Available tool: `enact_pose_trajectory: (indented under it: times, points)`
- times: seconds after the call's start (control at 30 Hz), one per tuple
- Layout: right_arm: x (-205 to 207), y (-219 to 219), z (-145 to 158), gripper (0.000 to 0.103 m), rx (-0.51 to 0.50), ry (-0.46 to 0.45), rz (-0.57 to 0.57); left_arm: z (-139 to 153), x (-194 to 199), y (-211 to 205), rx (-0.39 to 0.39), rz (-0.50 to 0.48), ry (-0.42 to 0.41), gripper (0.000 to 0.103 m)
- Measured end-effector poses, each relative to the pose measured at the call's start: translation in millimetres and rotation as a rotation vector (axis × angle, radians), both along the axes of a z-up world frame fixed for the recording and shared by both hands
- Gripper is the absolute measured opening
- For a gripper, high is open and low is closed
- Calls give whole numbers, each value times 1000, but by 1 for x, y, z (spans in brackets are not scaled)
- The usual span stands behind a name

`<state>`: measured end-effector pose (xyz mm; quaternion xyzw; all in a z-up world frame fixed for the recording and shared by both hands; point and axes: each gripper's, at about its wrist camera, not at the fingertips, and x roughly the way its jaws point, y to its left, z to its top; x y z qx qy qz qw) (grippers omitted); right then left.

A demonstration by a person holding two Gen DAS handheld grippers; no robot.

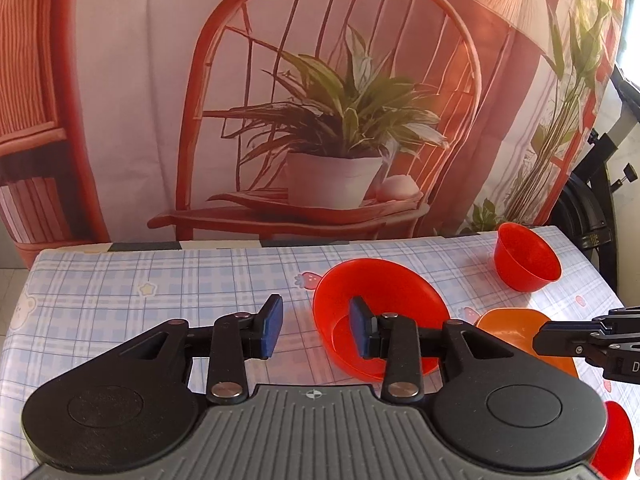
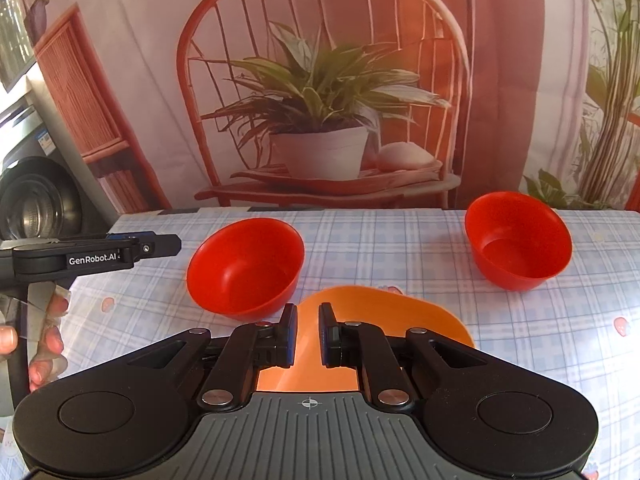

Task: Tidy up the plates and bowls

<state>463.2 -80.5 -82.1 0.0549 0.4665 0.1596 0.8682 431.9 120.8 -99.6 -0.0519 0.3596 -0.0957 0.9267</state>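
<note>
My left gripper (image 1: 317, 329) stands open over the plaid tablecloth; nothing is pinched between its blue pads (image 1: 272, 330). Its right finger stands in front of a red bowl (image 1: 384, 300), (image 2: 244, 268) that rests on the table. A second red bowl (image 1: 526, 258), (image 2: 520, 240) sits farther back on the right. My right gripper (image 2: 308, 338), (image 1: 538, 336) is shut on the near rim of an orange plate (image 2: 384, 312), (image 1: 508, 326), which fills the narrow gap between its fingers. In the right wrist view the left gripper (image 2: 160, 246) reaches in from the left.
A printed backdrop of a chair and potted plant hangs behind the table's far edge (image 2: 360, 212). Another red dish (image 1: 612, 440) peeks out at the lower right, mostly hidden. A washing machine (image 2: 36, 200) stands off the left side. A hand (image 2: 48, 320) holds the left gripper.
</note>
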Motion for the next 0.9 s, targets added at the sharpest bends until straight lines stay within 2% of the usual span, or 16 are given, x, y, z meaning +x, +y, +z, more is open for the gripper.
enact_pose_trajectory:
  times: [0.1,0.17,0.37,0.4,0.43,0.5,0.6,0.73,0.9]
  points:
    - [13,9,-2,12,-3,-1,0,-15,7,-3,-31,5,14,38]
    - [22,15,-6,17,-4,2,8,-22,9,-4,-47,6,16,38]
    - [41,30,-19,17,-48,10,25,-40,12,-5,-89,5,28,37]
    - [44,30,-22,17,-47,16,18,-42,13,-5,-89,4,26,34]
    - [47,30,-23,17,-45,22,10,-44,13,-5,-89,4,23,24]
    - [53,30,-27,19,-32,33,-7,-46,13,-4,-90,7,26,15]
    - [60,29,-34,20,-18,51,-25,-49,12,0,-116,5,18,15]
    - [67,34,-46,20,-27,82,-41,-50,10,1,-115,0,14,14]
    - [70,38,-56,20,10,110,-58,-52,8,4,-122,-2,10,13]
